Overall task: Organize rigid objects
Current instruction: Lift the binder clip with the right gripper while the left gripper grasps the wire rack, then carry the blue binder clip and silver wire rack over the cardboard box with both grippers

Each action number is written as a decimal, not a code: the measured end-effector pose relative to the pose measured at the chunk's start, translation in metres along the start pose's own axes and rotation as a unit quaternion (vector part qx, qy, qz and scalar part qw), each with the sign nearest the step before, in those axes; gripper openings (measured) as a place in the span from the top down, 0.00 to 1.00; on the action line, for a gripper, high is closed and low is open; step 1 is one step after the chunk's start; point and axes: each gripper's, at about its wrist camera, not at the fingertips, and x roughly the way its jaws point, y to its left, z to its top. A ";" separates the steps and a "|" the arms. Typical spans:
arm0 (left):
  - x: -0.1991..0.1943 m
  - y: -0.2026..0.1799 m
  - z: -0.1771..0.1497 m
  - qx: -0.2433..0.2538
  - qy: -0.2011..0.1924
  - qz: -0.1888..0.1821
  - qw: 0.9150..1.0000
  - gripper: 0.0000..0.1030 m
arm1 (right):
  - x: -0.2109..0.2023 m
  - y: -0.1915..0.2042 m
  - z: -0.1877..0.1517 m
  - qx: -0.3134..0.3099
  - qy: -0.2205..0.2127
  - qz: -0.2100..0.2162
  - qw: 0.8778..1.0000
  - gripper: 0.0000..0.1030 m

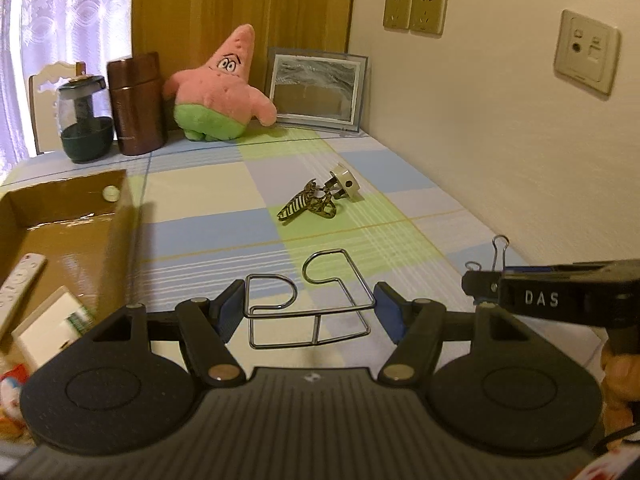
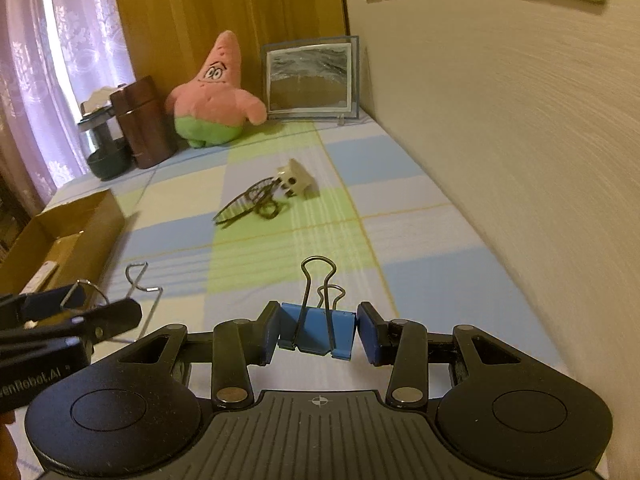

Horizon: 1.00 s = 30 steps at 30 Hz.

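A bent wire holder lies on the checked tablecloth between the open fingers of my left gripper; the pads stand at its two sides, contact unclear. It also shows in the right wrist view. A blue binder clip sits between the fingers of my right gripper, which are close on both sides with small gaps. The clip's wire handles show in the left wrist view. Farther off lie a striped hair claw and a white plug adapter.
An open cardboard box at the left holds a white remote and a white block. At the back stand a dark jar, a brown canister, a pink star plush and a picture frame. A wall runs along the right.
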 end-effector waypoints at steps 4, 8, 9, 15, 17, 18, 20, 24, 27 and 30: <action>-0.027 0.006 -0.006 -0.003 0.002 -0.001 1.000 0.38 | -0.025 0.015 -0.013 -0.003 -0.003 0.006 1.000 0.63; -0.053 0.012 -0.013 -0.004 0.001 0.004 1.000 0.38 | -0.049 0.030 -0.022 -0.006 -0.011 0.014 1.000 0.63; -0.059 0.014 -0.015 -0.005 0.000 0.006 1.000 0.38 | -0.054 0.034 -0.025 -0.009 -0.012 0.017 1.000 0.63; -0.093 0.030 -0.028 -0.011 0.000 0.024 1.000 0.38 | -0.076 0.064 -0.036 -0.029 -0.017 0.045 0.998 0.63; -0.103 0.036 -0.032 -0.012 0.000 0.032 0.999 0.38 | -0.080 0.074 -0.039 -0.035 -0.017 0.054 0.998 0.63; -0.107 0.039 -0.034 -0.013 0.000 0.036 0.999 0.38 | -0.081 0.078 -0.040 -0.038 -0.016 0.059 0.997 0.63; -0.118 0.046 -0.038 -0.019 -0.001 0.044 0.999 0.38 | -0.084 0.087 -0.043 -0.043 -0.015 0.069 0.997 0.63; -0.136 0.061 -0.043 -0.025 -0.003 0.060 0.998 0.38 | -0.085 0.106 -0.048 -0.057 -0.010 0.088 0.994 0.63; -0.149 0.072 -0.045 -0.030 -0.006 0.070 0.997 0.38 | -0.086 0.122 -0.050 -0.069 -0.012 0.102 0.992 0.63; -0.158 0.083 -0.047 -0.031 -0.006 0.077 0.997 0.38 | -0.086 0.135 -0.052 -0.075 -0.015 0.110 0.991 0.63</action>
